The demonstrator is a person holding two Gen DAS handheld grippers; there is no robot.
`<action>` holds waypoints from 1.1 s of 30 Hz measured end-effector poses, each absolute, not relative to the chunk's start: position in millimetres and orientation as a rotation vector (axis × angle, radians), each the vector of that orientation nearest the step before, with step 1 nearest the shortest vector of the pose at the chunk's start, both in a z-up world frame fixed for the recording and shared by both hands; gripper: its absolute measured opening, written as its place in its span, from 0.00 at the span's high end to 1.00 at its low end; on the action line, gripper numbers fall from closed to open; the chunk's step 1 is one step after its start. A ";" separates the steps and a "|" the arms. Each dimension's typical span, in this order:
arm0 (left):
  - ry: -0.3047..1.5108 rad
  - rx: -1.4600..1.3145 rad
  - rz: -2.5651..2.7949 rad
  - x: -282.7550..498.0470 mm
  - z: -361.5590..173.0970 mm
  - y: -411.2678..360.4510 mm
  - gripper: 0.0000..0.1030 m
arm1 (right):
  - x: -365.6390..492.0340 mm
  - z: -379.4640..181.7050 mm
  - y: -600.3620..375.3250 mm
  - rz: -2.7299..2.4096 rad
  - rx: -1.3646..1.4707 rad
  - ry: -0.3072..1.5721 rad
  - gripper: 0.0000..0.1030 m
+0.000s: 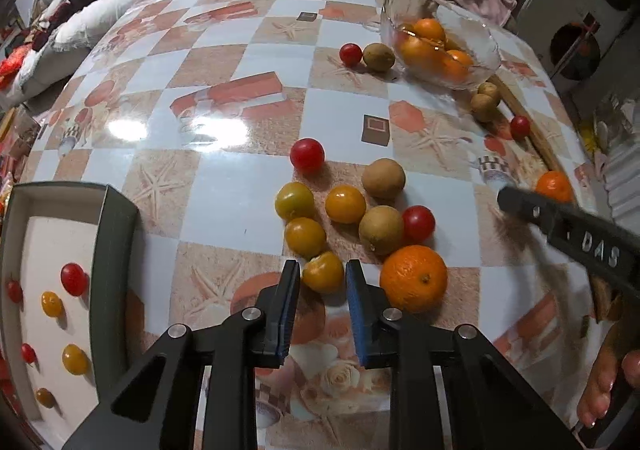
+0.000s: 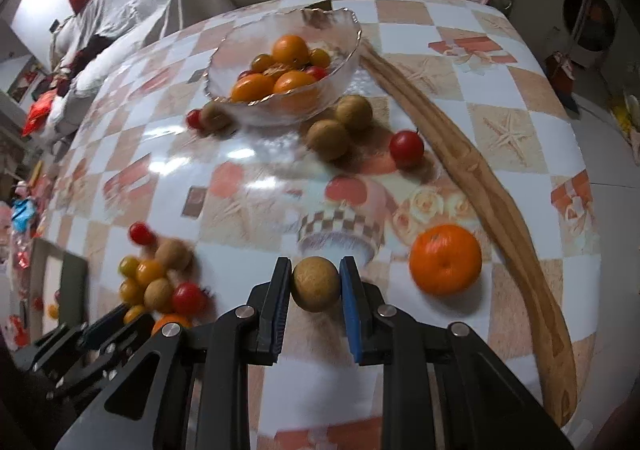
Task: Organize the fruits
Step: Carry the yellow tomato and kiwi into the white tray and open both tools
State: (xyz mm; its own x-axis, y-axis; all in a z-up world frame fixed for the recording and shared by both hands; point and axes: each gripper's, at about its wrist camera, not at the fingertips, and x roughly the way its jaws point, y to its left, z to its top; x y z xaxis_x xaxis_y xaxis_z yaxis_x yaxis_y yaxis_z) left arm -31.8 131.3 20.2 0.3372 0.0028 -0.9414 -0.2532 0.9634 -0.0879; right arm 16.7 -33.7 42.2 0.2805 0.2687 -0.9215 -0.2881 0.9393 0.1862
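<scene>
Your clear glass bowl (image 2: 280,62) of oranges sits far on the checked table (image 2: 500,98), with the long wooden tray (image 2: 480,178) at its right. The grey-walled cardboard box (image 1: 114,250) of small tomatoes lies near left, the loose fruit cluster (image 1: 344,206) right of it.

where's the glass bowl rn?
Far side of the table: glass bowl sits top centre in the right wrist view, holding oranges, with two brown fruits just right.
</scene>
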 end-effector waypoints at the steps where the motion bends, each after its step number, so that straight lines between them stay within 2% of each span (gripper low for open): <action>1: 1.215 -0.243 0.165 -34.3 22.9 132.3 0.75 | 14.4 43.2 -35.1 0.381 -0.017 1.236 0.74; 8: 1.216 -0.252 0.154 -44.8 33.4 138.1 0.75 | -10.3 50.4 -49.5 0.409 0.005 1.278 0.74; 22: 1.218 -0.095 0.085 -29.7 10.0 121.4 0.75 | -45.9 61.1 -63.6 0.297 0.070 1.264 0.74; 25: 1.207 -0.114 0.048 -28.8 12.4 124.7 0.75 | -56.4 60.2 -65.9 0.248 0.089 1.271 0.74; 26: 1.202 -0.119 0.031 -29.2 13.9 126.9 0.79 | -61.3 60.0 -65.7 0.231 0.098 1.275 0.74; 33: 1.178 -0.141 -0.076 -32.5 32.0 144.0 0.79 | -79.1 63.0 -49.9 0.204 0.101 1.279 0.74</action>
State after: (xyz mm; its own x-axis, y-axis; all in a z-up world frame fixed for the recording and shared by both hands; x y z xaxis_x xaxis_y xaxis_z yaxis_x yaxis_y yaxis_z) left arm -32.5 144.0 32.0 0.3820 -0.1327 -0.9146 -0.0145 0.9887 -0.1495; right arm -79.1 -49.9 63.0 0.2727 0.2075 -0.9395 -0.0957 0.9775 0.1881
